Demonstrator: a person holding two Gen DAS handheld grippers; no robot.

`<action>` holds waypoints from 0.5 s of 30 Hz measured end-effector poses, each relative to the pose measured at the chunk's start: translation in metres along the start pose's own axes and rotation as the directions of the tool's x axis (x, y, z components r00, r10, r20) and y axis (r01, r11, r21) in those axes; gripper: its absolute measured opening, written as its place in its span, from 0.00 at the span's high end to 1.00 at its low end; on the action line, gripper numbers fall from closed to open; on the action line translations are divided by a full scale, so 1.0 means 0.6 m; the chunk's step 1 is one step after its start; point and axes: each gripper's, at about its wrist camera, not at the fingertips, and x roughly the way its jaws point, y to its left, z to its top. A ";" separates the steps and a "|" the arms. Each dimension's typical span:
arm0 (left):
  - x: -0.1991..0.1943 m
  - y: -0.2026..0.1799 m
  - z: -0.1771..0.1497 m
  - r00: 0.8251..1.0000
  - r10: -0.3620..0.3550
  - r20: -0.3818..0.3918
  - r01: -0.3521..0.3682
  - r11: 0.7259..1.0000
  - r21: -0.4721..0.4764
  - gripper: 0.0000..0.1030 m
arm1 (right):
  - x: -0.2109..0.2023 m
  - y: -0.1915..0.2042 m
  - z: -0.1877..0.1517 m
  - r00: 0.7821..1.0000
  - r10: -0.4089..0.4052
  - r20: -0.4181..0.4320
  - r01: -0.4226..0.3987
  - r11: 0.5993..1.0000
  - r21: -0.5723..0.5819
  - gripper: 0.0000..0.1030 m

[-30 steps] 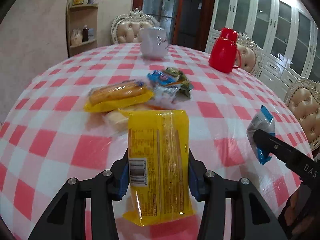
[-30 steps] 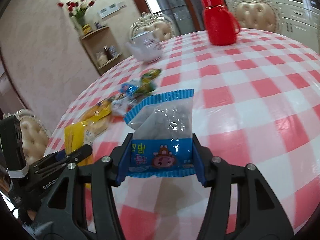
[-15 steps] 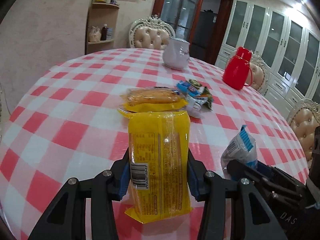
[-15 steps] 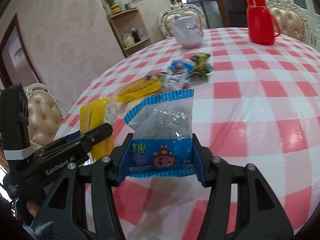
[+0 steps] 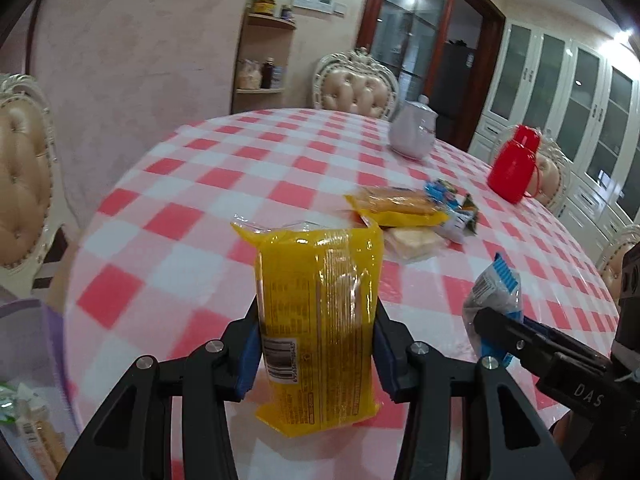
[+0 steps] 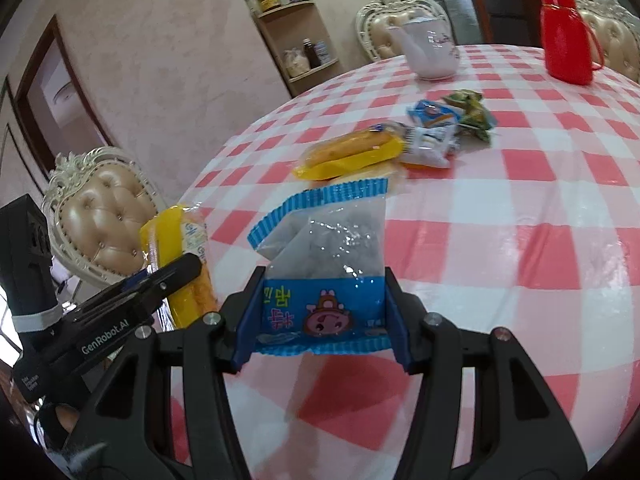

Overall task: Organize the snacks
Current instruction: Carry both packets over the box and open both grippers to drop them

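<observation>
- At about 8 o'clock in the left wrist view, a purple container (image 5: 52,344) shows at the frame's edge, blurred, with wrapped snacks (image 5: 28,428) inside it.
- The left gripper (image 5: 318,344) is clenched on a yellow packet (image 5: 320,320): both blue pads press its long sides. The packet stands upright, glossy, with small print, a barcode at its lower left and a crimped clear seal on top.
- Beyond it, toward 1 o'clock, a loose heap lies on the red-and-white checked table (image 5: 224,184): a yellow cake pack (image 5: 396,206) resting on a pale wrapped cake (image 5: 412,242), and just beside them small blue-and-white packets (image 5: 444,196) and a green wrapper (image 5: 470,206).
- Farther back at 1 o'clock stand a white teapot (image 5: 412,132) and, to its right, a red jug (image 5: 512,172), well apart from the heap.
- At 3 to 4 o'clock the right gripper (image 6: 320,312) grasps a blue-edged packet (image 6: 324,264), its pads tight on both sides. The packet has a clear, crinkled upper half with pale contents, a blue lower band bearing a pink cartoon figure, and a striped blue top seal.
- Both held packets hang clear of the tablecloth, near the table's close edge.
</observation>
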 end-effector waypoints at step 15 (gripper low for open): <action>-0.111 0.153 -0.030 0.986 0.159 0.039 -0.155 0.984 -0.093 0.53 | 0.044 0.157 -0.037 0.986 0.132 -0.102 -0.149 0.972 -0.183 0.44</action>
